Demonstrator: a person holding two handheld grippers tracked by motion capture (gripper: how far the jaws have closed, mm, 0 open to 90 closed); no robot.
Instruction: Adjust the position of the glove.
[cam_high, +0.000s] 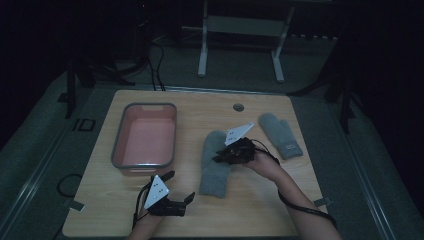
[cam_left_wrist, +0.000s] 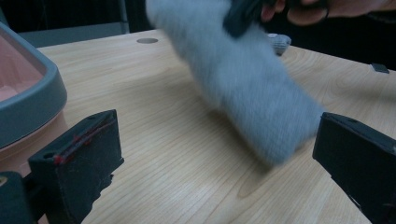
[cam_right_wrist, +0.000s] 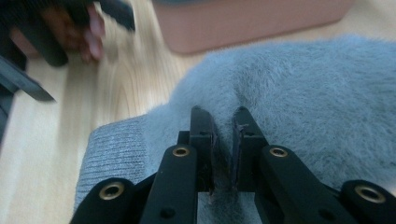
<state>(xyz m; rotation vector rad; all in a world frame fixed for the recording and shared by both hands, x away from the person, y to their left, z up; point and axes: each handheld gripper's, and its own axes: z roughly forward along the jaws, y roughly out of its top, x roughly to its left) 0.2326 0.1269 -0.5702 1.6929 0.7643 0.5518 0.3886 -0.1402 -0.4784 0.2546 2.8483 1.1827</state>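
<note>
Rightward, the right gripper (cam_high: 223, 158) pinches the grey mitten (cam_high: 215, 165).

No text, brand or number can be read anywhere. The far mitten (cam_high: 281, 135), right of the pinched one, carries a small pale label on its cuff, too small and dim to make out. Faint marks on the floor left of the table (cam_high: 260, 205) stay illegible too.
</note>
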